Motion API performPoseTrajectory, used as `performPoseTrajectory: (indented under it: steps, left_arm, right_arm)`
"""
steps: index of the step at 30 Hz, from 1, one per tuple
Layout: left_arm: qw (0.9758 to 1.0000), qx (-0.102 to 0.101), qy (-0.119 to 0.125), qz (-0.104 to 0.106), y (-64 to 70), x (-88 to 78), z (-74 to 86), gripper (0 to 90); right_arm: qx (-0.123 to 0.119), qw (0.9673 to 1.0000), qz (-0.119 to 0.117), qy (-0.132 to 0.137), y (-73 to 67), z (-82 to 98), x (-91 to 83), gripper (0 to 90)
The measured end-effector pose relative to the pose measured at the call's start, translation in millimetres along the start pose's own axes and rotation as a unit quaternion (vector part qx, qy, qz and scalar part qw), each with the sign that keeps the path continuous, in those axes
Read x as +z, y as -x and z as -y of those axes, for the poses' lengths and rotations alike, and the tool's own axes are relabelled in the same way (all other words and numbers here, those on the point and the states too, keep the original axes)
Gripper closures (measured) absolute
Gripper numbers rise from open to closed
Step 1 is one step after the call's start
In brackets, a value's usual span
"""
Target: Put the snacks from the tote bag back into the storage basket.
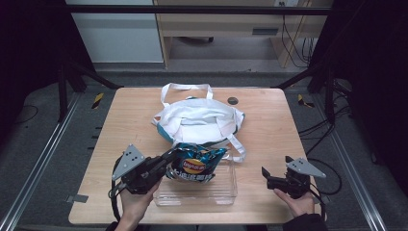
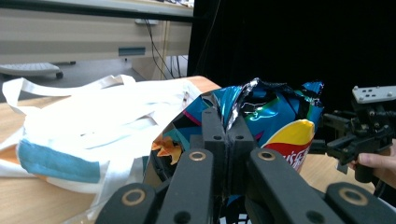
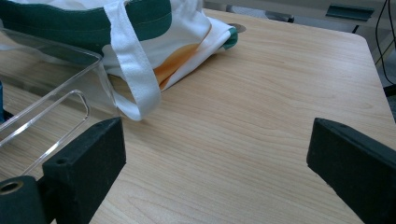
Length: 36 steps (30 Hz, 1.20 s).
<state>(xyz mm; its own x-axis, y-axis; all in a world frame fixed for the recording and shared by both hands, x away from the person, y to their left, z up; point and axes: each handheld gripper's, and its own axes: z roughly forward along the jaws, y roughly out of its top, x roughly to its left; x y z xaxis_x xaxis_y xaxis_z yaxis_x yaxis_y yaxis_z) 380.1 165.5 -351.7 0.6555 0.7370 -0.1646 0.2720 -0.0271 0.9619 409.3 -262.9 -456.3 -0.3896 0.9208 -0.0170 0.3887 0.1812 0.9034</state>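
Left gripper fingers clenched on chip bag edge, over clear bin.

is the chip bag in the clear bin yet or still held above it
Held: the left gripper pinches the chip bag by its edge over the clear bin; whether it touches the floor, cannot tell.

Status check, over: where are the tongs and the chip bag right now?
Left tongs shut on chip bag, above clear bin. Right tongs open, holding nothing. Tote bag just behind bin.
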Motion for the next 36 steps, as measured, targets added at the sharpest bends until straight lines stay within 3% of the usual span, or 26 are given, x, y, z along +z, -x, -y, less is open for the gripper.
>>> performPoseTrajectory:
  steps: [15,36]
  left_arm:
    - [0.9994,-0.006,-0.033,0.007,1.0,12.6,15.9,88.9]
    - [0.9985,-0.015,-0.051,-0.014,-6.7,13.5,19.9,88.1]
  right_arm:
    - [-0.003,1.0000,0.000,-0.001,-0.2,0.2,-0.3,4.9]
    - [-0.003,1.0000,-0.001,-0.002,-0.5,0.4,-0.4,4.9]
